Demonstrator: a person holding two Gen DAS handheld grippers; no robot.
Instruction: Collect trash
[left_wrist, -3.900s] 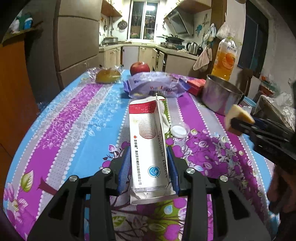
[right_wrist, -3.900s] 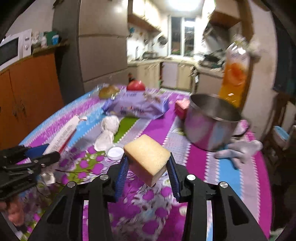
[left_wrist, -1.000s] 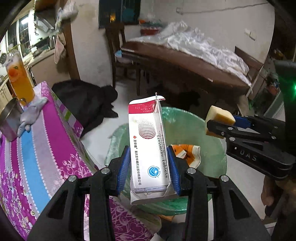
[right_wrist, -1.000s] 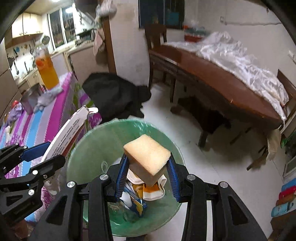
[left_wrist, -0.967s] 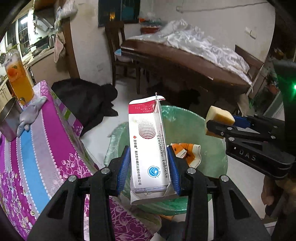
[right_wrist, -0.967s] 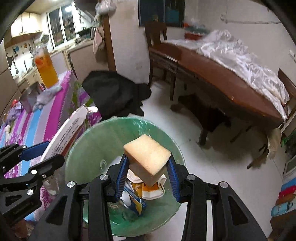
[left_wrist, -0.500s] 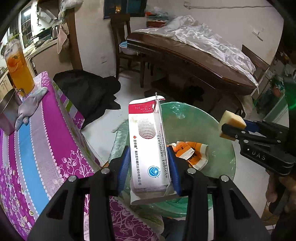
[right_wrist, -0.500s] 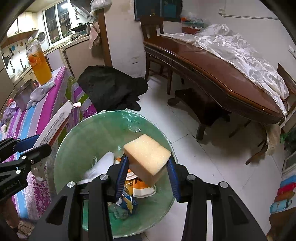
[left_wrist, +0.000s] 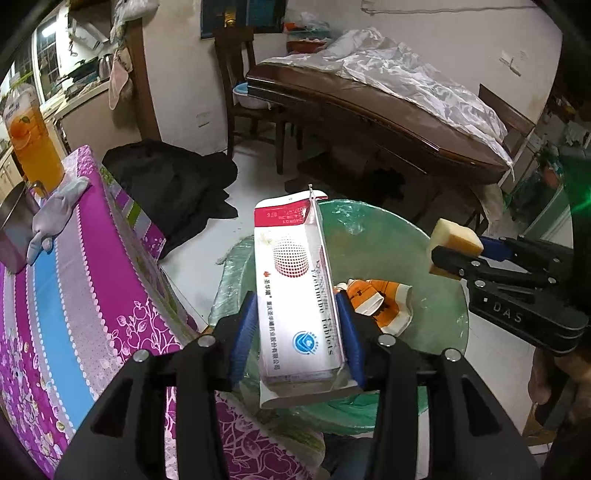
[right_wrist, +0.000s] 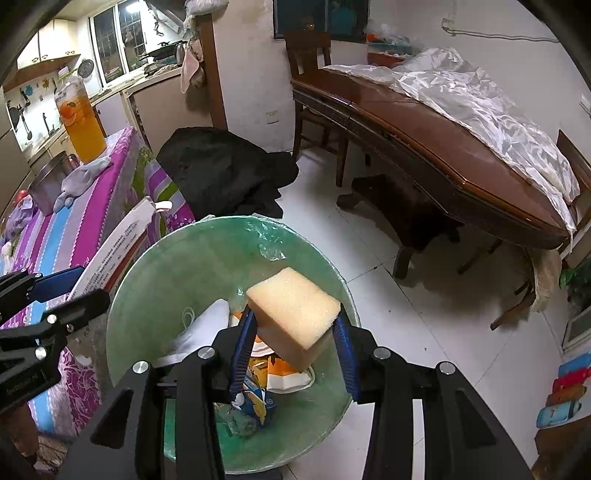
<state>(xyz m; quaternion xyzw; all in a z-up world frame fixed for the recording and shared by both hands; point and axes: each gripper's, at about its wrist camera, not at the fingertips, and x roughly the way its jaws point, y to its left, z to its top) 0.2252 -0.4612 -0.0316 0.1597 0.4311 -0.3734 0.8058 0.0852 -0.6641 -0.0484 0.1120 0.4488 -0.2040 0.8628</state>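
Two drops pending: left gripper opening around box, may miss bin; right gripper clamps sponge.

Right gripper over the green bin, pads clamped on a yellow sponge; down in the bin, a white wad, orange-and-white wrappers, a blue carton; at the left edge the left gripper, jaws opening, white box between them, above the bin's rim; purple tablecloth behind, juice bottle and pot on it.
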